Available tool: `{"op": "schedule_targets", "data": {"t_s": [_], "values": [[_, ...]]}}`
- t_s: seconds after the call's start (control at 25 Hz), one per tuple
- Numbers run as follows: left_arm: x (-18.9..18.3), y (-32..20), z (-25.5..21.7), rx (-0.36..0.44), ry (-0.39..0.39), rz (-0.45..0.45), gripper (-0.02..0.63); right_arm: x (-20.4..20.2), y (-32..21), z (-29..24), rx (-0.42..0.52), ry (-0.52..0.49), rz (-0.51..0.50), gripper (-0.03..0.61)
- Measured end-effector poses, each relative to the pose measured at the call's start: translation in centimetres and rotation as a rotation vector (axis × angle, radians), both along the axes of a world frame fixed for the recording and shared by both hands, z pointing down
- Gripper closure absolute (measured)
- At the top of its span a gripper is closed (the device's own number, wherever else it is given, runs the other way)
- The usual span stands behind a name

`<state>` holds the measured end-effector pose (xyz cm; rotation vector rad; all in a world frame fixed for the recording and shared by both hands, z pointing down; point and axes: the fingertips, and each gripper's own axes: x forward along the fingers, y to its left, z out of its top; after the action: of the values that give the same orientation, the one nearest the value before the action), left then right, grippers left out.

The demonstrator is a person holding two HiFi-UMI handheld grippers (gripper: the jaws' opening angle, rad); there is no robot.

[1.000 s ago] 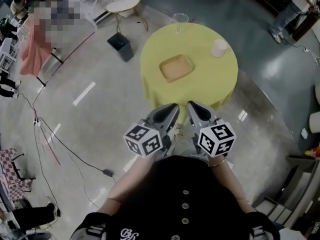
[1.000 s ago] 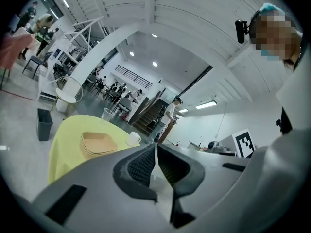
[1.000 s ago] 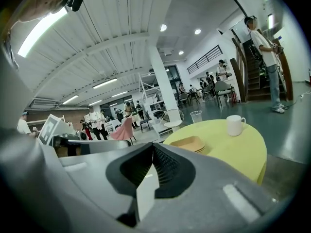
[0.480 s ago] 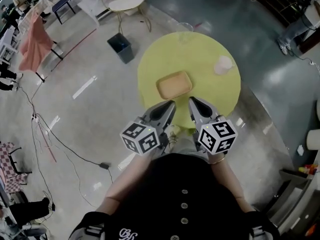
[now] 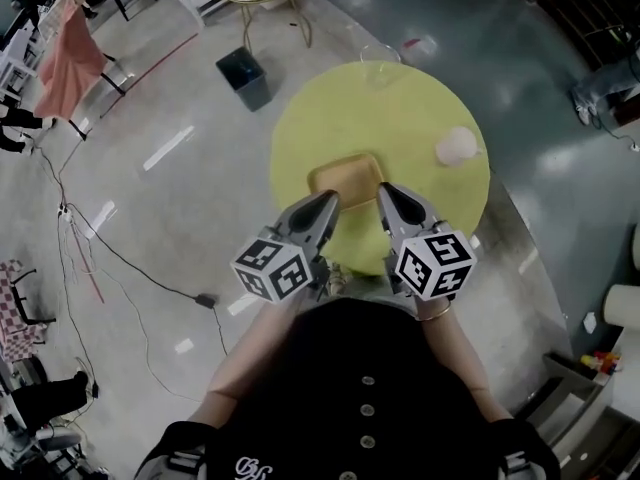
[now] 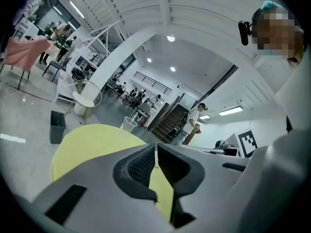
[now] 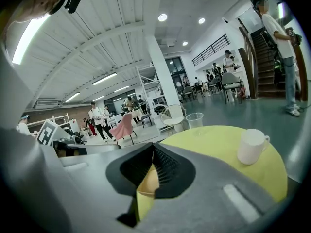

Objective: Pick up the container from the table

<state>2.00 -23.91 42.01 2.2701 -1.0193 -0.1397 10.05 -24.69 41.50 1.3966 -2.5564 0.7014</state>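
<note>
On the round yellow table (image 5: 400,108) lies the container (image 5: 345,173), a shallow tan rectangular tray with rounded corners, close to the near edge. Its near rim is hidden behind the grey gripper tips. The left gripper (image 5: 331,196) and right gripper (image 5: 382,188) both have ribbed jaws pressed together on nothing. A white mug (image 5: 456,146) and a clear cup (image 5: 378,63) stand farther back, blurred, their contents unreadable.
</note>
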Motion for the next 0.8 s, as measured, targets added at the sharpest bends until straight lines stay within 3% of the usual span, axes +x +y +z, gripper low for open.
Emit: {"op": "schedule_targets", "data": {"t_s": [0.8], "values": [[-2.9, -1.3, 4.2, -0.132, -0.055, -0.132, 0.588, -0.5, -1.7, 4.8, -0.136, 0.012, -0.077, 0.574]]}}
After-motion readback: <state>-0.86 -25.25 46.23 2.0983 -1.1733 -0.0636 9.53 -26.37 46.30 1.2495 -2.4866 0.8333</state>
